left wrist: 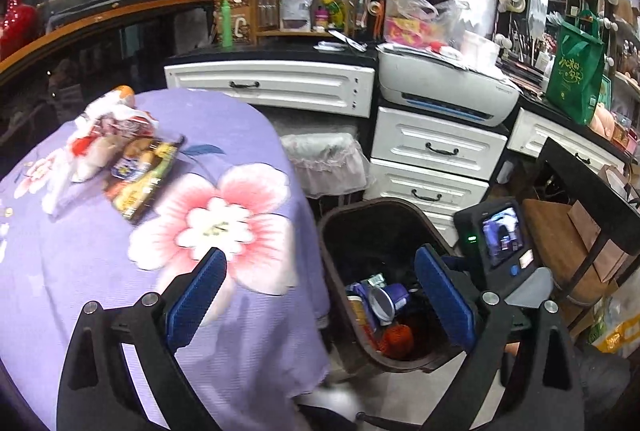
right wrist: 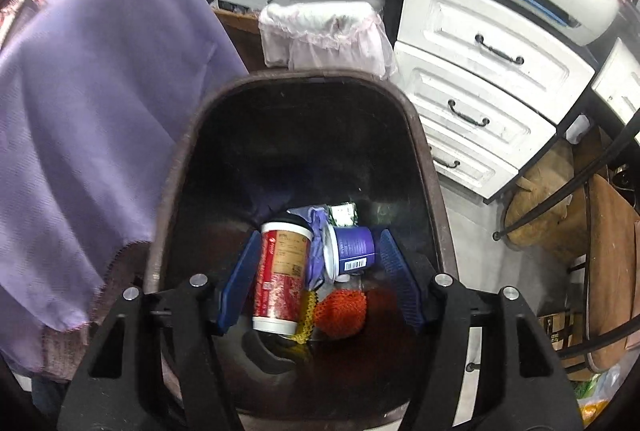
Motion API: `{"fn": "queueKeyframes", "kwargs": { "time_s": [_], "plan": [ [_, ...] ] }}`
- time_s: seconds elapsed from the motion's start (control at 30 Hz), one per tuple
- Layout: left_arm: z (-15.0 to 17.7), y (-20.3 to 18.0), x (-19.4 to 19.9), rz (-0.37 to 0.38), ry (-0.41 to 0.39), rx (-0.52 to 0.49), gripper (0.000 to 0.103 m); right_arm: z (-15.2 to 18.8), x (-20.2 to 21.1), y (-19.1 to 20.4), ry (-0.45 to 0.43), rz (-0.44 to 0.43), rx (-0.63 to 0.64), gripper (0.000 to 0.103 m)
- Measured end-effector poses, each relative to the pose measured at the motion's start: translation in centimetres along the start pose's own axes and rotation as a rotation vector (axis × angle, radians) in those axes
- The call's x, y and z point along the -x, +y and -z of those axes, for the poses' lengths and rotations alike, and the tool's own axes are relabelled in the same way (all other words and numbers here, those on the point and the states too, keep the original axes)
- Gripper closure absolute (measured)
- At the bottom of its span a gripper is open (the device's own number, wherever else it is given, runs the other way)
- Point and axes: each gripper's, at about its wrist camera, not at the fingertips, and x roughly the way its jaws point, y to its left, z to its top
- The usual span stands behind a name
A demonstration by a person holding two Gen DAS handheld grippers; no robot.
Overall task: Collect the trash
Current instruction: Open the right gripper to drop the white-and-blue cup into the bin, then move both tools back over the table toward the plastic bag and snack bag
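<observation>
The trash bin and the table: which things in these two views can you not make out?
- Left wrist view: the trash bin contents are partly hidden by the left claw.
- Right wrist view: the bin bottom is dark; the items under the red cup are unclear.
- Left wrist view: the wrappers on the table are blurred, labels unreadable.

The blue right finger [left wrist: 444, 301] of the left gripper is covering part of the trash bin's [left wrist: 332, 251] contents, and the bin's near rim is disappearing behind the black frame. On the table, the blurred wrappers [left wrist: 132, 167] are showing unreadable print. In the right wrist view, the red cup's [right wrist: 280, 279] label is staying too small to read.
</observation>
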Motion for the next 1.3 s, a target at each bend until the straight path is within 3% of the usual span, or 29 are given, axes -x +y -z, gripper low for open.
{"fn": "queueKeyframes", "kwargs": {
  "time_s": [0.33,0.47,0.6,0.8,0.97,1.3],
  "plan": [
    [-0.4,5.6,3.4,-0.104,-0.044,0.0,0.006,-2.9,7.5,3.8,-0.152,-0.033,0.077,0.041],
    [0.0,8.3,4.5,-0.161,-0.041,0.005,0.006,-4.1,9.9,6.5,-0.213,-0.07,0.13,0.029],
    [0.7,11.2,5.2,-0.195,-0.02,0.025,0.006,-5.5,11.9,10.3,-0.256,-0.128,0.217,0.029],
    [1.3,15.0,6.1,-0.194,0.01,0.079,0.006,-7.1,13.0,16.1,-0.272,-0.218,0.334,0.029],
    [0.2,17.2,5.6,-0.242,0.022,0.02,0.006,-8.2,13.1,19.8,-0.264,-0.251,0.38,0.029],
    [-3.1,20.7,2.2,-0.284,0.03,-0.032,0.006,-11.9,10.4,22.8,-0.173,-0.372,0.283,0.029]
  ]
}}
